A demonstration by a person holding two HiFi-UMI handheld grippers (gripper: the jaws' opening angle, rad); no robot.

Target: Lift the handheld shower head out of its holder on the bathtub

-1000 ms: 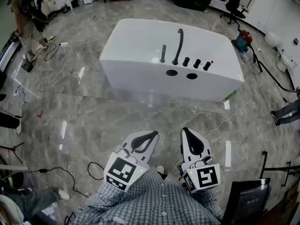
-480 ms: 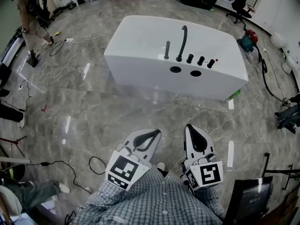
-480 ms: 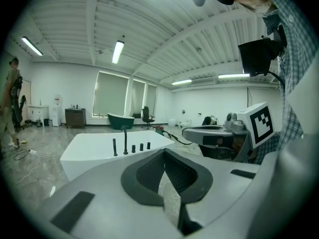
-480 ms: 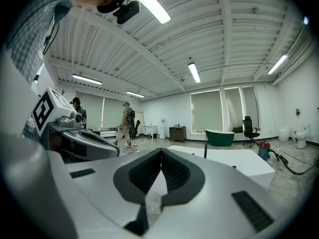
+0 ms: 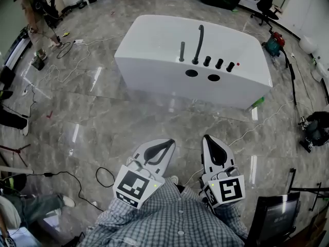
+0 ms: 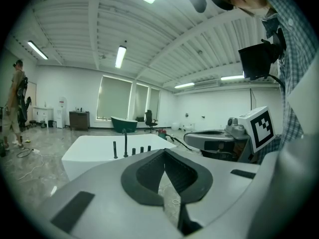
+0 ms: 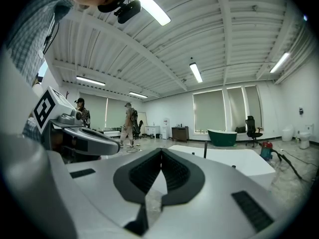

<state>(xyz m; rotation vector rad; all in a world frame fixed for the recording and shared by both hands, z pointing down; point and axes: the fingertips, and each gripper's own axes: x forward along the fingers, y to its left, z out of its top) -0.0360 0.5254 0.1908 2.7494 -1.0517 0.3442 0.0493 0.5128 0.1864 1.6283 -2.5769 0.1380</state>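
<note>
You stand on a glossy grey marbled floor (image 5: 154,118); a white bathtub (image 5: 175,82) rests on it well ahead of you; a black cable (image 5: 97,176) loops over the tiles near your feet; a white cable (image 5: 255,130) trails across the floor off the tub's right end; more white cable (image 5: 60,72) lies tangled to the left; a small green object (image 5: 256,103) lies just beside the tub's right corner; a red-and-teal machine (image 5: 274,41) stands beyond that end.

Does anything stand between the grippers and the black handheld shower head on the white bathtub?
Nothing visible. Only grey marble floor separates the left gripper and right gripper from the white bathtub, where the black handheld shower head stands on the near rim.
</note>
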